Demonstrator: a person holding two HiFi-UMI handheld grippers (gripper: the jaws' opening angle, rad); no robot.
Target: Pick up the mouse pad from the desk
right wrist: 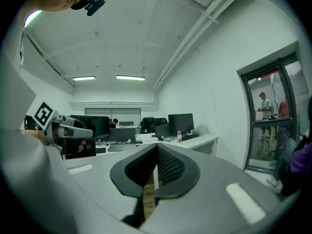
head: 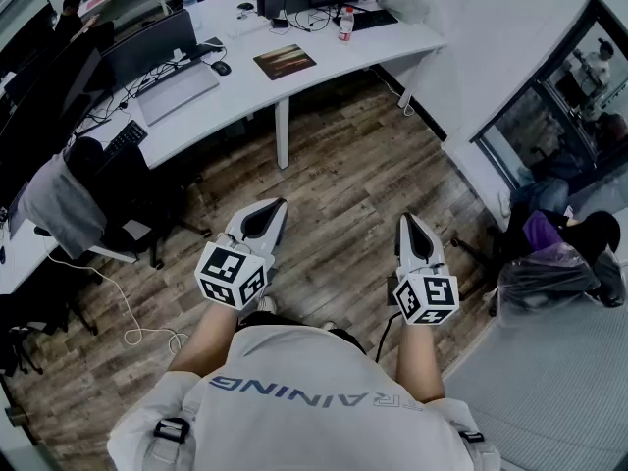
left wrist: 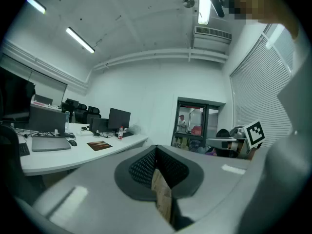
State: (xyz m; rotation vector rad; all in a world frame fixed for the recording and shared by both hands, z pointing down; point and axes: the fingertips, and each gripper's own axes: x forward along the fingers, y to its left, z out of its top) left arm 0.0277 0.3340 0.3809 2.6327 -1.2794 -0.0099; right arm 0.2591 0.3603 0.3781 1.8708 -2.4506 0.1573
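A: Holding anything, either one?

B: No. Left hand-held gripper (head: 278,206) and right hand-held gripper (head: 407,220): jaws together, empty, above the brown plank floor (head: 343,180).

A: Target?

B: Brown rectangular mouse pad (head: 285,61), flat on the white curved counter (head: 250,91), well apart from both, near what is probably a grey laptop (head: 177,91).

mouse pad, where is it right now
The mouse pad lies flat on the white desk near the top of the head view, between the grey laptop to its left and the bottle to its right.
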